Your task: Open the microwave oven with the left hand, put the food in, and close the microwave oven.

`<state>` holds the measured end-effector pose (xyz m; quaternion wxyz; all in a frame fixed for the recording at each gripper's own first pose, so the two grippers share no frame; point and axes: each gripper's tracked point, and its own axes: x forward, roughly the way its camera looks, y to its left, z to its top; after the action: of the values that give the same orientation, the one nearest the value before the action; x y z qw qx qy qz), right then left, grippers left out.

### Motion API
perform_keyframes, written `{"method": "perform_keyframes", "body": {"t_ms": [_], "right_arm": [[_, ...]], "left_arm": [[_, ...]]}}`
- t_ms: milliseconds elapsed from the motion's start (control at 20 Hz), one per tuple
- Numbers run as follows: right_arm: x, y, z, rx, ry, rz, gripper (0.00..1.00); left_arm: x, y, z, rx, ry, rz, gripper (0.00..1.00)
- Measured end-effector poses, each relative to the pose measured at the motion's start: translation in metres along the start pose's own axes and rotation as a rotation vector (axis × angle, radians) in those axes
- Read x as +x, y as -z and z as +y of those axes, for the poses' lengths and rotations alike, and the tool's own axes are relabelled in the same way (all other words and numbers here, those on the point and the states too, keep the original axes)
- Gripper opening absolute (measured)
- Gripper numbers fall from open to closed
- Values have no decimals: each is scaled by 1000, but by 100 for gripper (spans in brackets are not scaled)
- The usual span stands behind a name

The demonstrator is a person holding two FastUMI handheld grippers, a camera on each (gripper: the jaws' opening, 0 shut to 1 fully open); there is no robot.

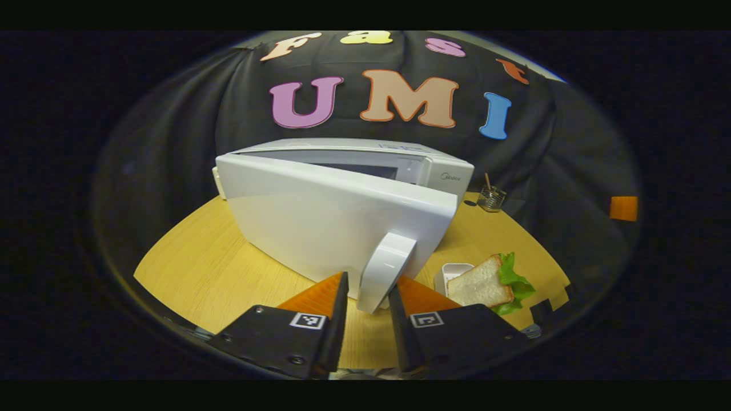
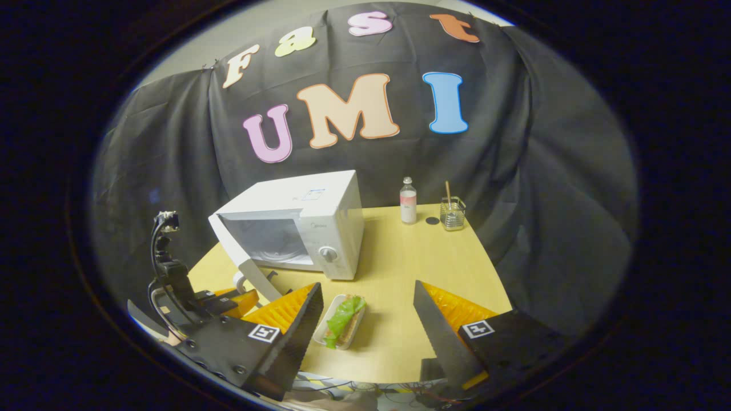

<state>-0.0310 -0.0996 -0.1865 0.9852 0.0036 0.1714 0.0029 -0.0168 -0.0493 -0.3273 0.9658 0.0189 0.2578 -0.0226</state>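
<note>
The white microwave (image 1: 342,211) stands on the wooden table with its door (image 1: 320,222) swung partly open. My left gripper (image 1: 368,285) straddles the door's white handle (image 1: 388,262), both fingers against it. In the right gripper view the microwave (image 2: 320,217) shows its cavity, and the left gripper (image 2: 228,299) sits at the handle (image 2: 251,279). The food is a sandwich (image 2: 342,319) with lettuce in a small white tray (image 2: 328,319), just in front of the microwave; it also shows as the sandwich (image 1: 482,282). My right gripper (image 2: 366,288) hangs open above it, holding nothing.
At the table's far side stand a small bottle (image 2: 408,201) and a glass holder (image 2: 453,214) with a stick in it, also seen as the holder (image 1: 491,198). Bare tabletop (image 2: 411,262) lies to the right of the microwave. Cables run along the table's near edge.
</note>
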Motion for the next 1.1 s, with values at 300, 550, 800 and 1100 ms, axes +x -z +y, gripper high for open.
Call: {"method": "perform_keyframes", "body": {"t_ms": [300,550,800,1100], "right_arm": [[-25,20,29,35,52,24,92],[-57,32,55,76,97,17,92],[-82,47,75,73,138,24,92],[-96,66,102,47,143,48,92]], "left_arm": [[-30,4,41,-22,11,18,100],[-66,18,85,-7,-1,35,100],[-104,28,144,-48,-54,18,100],[-139,28,221,-90,-160,-18,100]]}}
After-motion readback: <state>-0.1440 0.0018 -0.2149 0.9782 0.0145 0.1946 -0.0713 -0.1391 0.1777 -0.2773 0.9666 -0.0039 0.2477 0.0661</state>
